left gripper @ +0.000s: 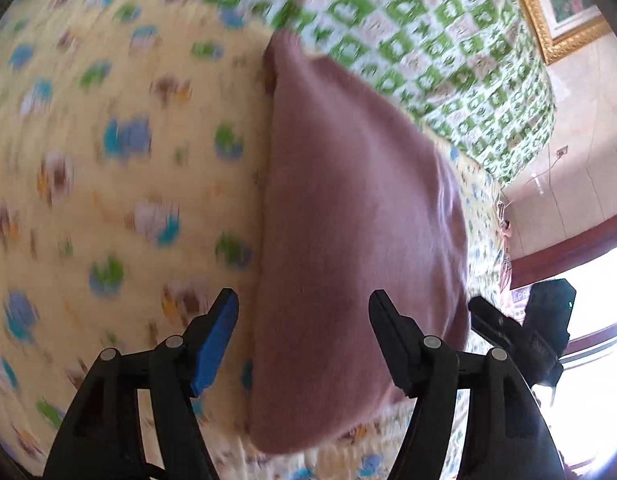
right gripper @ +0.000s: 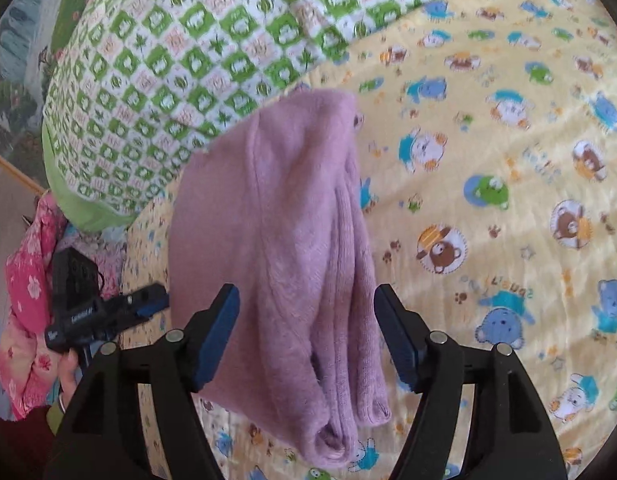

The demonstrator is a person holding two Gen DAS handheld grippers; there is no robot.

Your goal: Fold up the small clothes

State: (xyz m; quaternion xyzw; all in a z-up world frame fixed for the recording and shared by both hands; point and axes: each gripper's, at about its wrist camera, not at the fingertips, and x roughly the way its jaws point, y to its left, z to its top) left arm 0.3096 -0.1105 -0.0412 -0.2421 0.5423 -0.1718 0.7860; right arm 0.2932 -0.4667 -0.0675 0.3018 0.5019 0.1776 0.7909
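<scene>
While both tools are standing spread with nothing pinched between their blue pads, the pink sweater point(right gripper: 276, 224) is lying folded on the bed just ahead of them. The left tool point(left gripper: 304, 336) is hanging over the near end of the garment, one finger over the sheet beside it and the other over the cloth, and its view is smeared with blur. The right tool point(right gripper: 306, 332) is straddling the near end of the sweater in the same way, its pads clear of the knit as far as this view shows. From the right wrist the garment is showing as a long narrow bundle with several layers stacked at its near edge, so the folding is looking largely done; what may be left, as a guess, is one more fold across its length or simply setting it aside. The sweater is resting on a yellow sheet point(right gripper: 488, 208) printed with cartoon bears and frogs, which is covering the bed. Behind it a green and white quilt point(right gripper: 180, 52) is lying bunched against the far end. Beyond the bed, a gold picture frame point(left gripper: 548, 28) is hanging on a pale wall, a bright window is glaring at the right of the left view, and pink flowered cloth point(right gripper: 28, 280) is lying off the bed's edge.
</scene>
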